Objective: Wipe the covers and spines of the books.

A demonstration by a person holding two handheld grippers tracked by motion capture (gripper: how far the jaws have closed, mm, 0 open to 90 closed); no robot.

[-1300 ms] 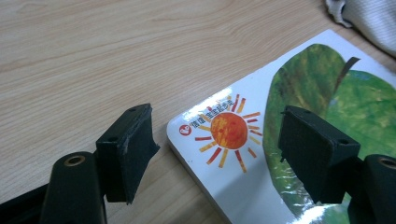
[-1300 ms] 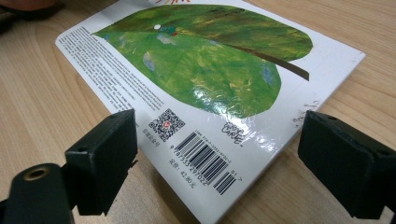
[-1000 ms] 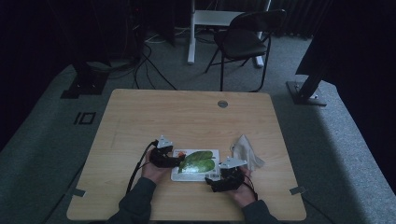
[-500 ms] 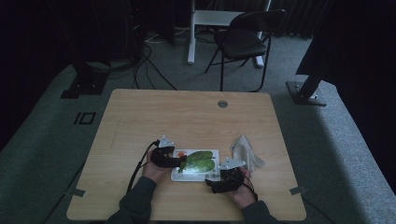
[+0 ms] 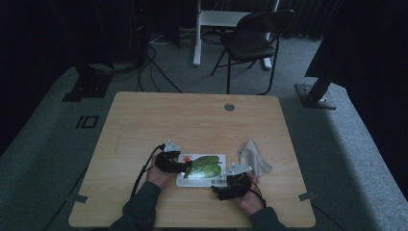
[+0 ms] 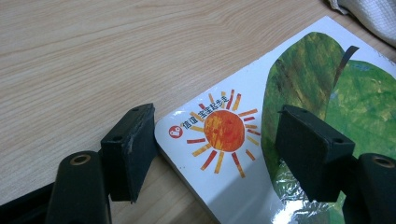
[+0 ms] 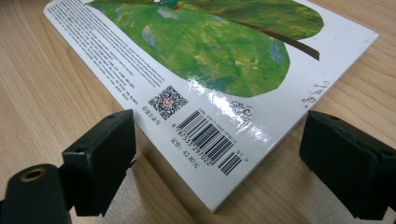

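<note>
A picture book with a green leaf cover lay flat on the near half of the tabletop, with bare wood open on its far side and to the left. A crumpled white cloth lay just beside its right edge. The left gripper stood at the book's left corner by the printed sun, jaws wide apart, one over bare wood and one over the cover, gripping nothing. The right gripper faced the barcode corner, jaws spread wide to either side of it, empty.
</note>
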